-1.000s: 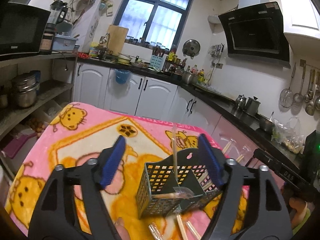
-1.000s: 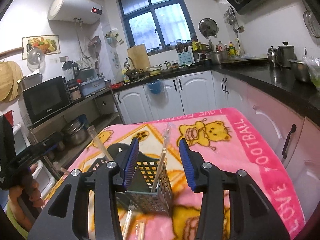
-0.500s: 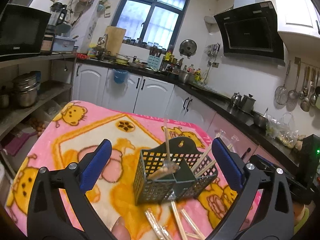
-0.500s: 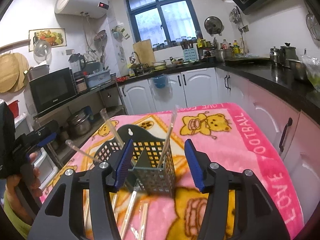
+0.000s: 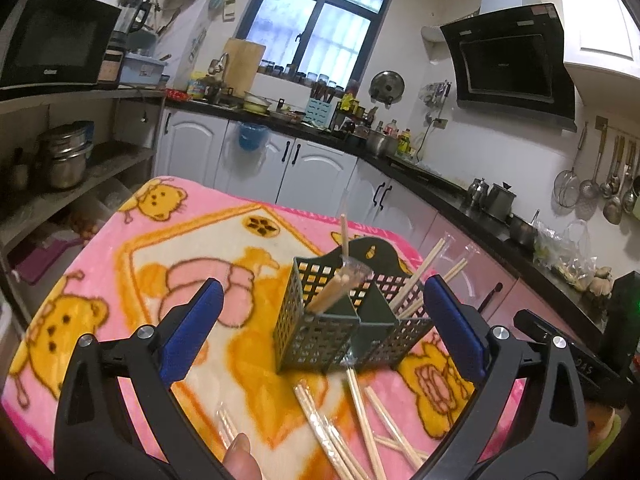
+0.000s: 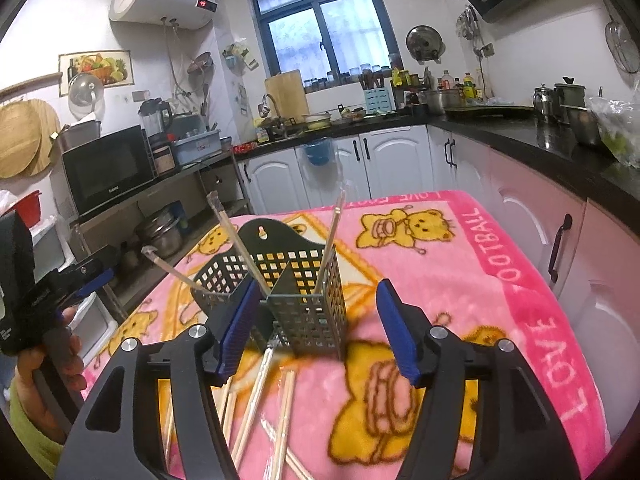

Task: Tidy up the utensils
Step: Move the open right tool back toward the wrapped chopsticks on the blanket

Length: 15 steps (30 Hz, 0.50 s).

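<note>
Your left gripper stands spread wide, its blue pads clear of everything, with nothing clasped. Just ahead of it, framed between the two pads but untouched, stands the dark green perforated utensil caddy on the pink cartoon blanket. A few wrapped chopsticks lean out of the caddy's compartments: one pair tilts toward the left pad, another stands nearly upright, and more fan out toward the right pad. Below the caddy, nearer to you than the pads, loose chopsticks lie scattered flat on the blanket. A fingertip shows at the bottom edge, under the gripper.

Your right gripper is released as well; its jaws have just been opening, and they hold nothing. The caddy sits just beyond its pads, overlapping the left pad in this view, with its near corner between the two; the pads do not press on it. More chopsticks lie on the blanket beneath this gripper. Far off to its left you see your other hand wrapped around the handle of the left gripper, past the blanket's edge.
</note>
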Available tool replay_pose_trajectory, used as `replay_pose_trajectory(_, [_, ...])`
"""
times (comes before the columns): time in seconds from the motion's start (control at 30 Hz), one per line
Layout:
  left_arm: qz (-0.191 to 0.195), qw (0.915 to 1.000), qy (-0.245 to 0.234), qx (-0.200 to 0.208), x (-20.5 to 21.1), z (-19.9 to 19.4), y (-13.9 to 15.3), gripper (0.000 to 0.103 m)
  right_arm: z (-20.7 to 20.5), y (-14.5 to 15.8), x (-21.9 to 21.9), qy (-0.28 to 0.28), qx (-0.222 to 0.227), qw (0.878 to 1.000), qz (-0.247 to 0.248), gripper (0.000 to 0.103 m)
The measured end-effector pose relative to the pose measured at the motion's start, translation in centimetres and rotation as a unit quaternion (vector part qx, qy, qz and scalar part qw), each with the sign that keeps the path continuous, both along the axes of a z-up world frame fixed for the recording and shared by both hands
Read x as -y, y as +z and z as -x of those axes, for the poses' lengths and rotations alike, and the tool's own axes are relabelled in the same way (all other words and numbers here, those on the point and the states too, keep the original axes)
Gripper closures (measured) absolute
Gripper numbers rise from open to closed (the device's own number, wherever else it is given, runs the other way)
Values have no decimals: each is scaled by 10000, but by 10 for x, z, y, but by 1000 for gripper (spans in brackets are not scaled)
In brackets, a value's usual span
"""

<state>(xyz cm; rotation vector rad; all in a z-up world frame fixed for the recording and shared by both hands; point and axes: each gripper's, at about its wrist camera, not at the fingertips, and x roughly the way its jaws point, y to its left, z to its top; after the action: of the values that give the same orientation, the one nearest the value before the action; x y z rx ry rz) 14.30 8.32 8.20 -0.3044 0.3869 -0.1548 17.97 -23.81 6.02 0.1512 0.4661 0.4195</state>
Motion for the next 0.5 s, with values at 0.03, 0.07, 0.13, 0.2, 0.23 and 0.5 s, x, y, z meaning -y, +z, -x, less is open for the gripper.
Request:
replay_pose_trajectory(0.03, [-10, 10000, -10, -30, 0, 1, -2, 11, 2, -1, 0, 4, -6, 10000, 18, 44])
replay_pose_trajectory(0.07, [-16, 10000, -9, -53, 0, 2, -3, 11, 4, -2, 0, 9, -11, 10000, 36, 44])
replay_pose_trajectory(0.13, [-16, 10000, -10, -97, 1, 5, -7, 11, 7, -4, -1, 30, -32, 10000, 78, 44])
replay_pose_trajectory(0.2, [-10, 9999, -24, -139, 2, 7, -10, 11, 9, -5, -1, 37, -46, 9999, 108, 44])
replay_pose_trajectory(0.23, [-12, 9999, -25, -162, 2, 8, -12, 11, 10, -6, -1, 42, -60, 9999, 125, 44])
replay_pose_trajectory(0.5, [-57, 9994, -60, -327, 6, 15, -21, 11, 15, -16, 2, 73, -206, 9995, 209, 43])
